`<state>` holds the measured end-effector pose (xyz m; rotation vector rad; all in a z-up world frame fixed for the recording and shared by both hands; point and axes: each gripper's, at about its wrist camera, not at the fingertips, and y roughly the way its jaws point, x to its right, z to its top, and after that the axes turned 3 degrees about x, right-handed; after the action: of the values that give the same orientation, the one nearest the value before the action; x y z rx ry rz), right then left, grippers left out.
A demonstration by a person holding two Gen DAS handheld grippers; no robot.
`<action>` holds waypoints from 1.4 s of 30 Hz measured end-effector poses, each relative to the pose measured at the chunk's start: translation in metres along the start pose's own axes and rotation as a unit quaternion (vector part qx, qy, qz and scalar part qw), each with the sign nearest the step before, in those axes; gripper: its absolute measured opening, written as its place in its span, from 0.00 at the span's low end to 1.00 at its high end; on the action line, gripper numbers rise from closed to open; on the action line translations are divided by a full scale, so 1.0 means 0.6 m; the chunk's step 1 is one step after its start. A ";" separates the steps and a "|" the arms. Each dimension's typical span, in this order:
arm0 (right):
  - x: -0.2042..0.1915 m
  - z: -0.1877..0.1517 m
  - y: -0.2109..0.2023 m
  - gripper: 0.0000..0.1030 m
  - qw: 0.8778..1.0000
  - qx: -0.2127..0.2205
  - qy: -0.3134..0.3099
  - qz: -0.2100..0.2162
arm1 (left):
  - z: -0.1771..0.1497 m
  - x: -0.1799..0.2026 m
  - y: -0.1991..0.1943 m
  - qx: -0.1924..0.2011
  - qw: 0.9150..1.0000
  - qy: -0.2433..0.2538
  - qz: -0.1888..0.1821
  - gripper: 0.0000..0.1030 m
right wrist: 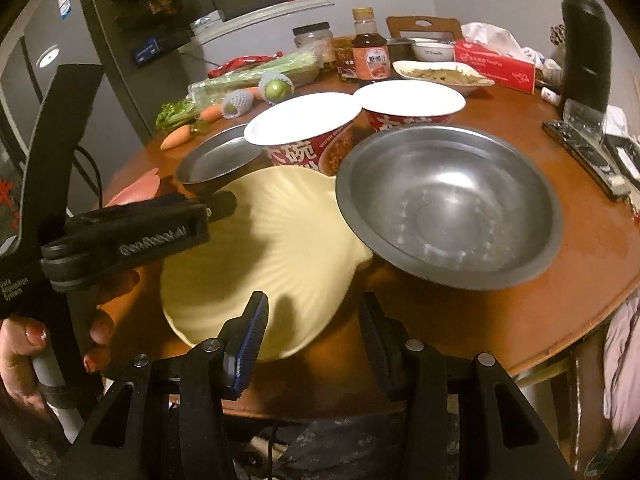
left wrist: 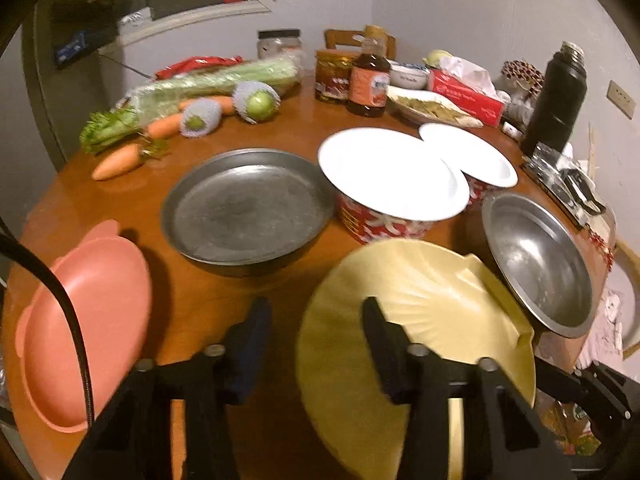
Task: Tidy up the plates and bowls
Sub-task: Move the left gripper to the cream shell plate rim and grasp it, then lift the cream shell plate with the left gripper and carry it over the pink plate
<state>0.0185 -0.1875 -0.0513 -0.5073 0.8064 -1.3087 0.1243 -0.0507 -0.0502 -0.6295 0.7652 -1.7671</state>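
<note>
Round wooden table (left wrist: 224, 300), both wrist views. Yellow shell-shaped plate (left wrist: 420, 312) sits at the near edge, at 6 o'clock on the table. Left gripper (left wrist: 316, 320): jaws partly open and straddling the plate's left rim — right finger over the plate, left finger over bare wood; whether the pads press on the rim cannot be told. In the right wrist view the left gripper's black body (right wrist: 132, 232) lies at 9 o'clock, a person's hand (right wrist: 24, 356) on its handle. Right gripper (right wrist: 312, 312): jaws partly open, nothing between them, left finger above the plate's near rim, right finger over bare wood. Steel bowl (right wrist: 448, 204) at 1 o'clock from the plate, its edge overlapping the plate. Flat steel pan (left wrist: 248, 204) at 11 o'clock, pink plate (left wrist: 88, 320) at 9 o'clock. Two red noodle cups (right wrist: 308, 136) with white lids stand behind — touching each other.
</note>
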 end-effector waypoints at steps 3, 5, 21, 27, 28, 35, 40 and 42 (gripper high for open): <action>-0.005 0.002 0.006 0.43 1.000 0.003 -0.010 -0.005 | -0.006 0.008 0.007 -0.006 1.000 0.006 -0.001 0.31; -0.008 0.002 0.009 0.42 1.000 0.002 -0.015 -0.006 | -0.009 0.007 0.005 -0.003 1.000 0.006 0.002 0.30; -0.056 0.005 -0.014 0.42 0.998 0.013 -0.055 0.009 | -0.027 -0.033 -0.067 0.022 0.999 -0.021 0.020 0.30; -0.086 0.008 -0.036 0.42 0.997 0.024 -0.073 0.021 | -0.028 -0.051 -0.116 0.044 0.998 -0.031 0.031 0.30; -0.091 0.009 -0.038 0.42 0.996 0.026 -0.077 0.024 | -0.029 -0.055 -0.122 0.046 0.998 -0.032 0.033 0.30; -0.143 0.023 -0.044 0.43 0.993 0.036 -0.106 0.045 | -0.031 -0.105 -0.163 0.058 0.995 -0.045 0.064 0.30; -0.190 0.035 -0.033 0.43 0.989 0.039 -0.128 0.065 | -0.033 -0.155 -0.180 0.064 0.992 -0.063 0.092 0.30; -0.211 0.042 -0.026 0.43 0.987 0.041 -0.136 0.073 | -0.035 -0.174 -0.182 0.065 0.991 -0.070 0.099 0.30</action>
<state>0.0208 -0.0704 0.0057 -0.5371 0.5513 -1.1033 0.0731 0.0782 0.0128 -0.5630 0.5896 -1.5603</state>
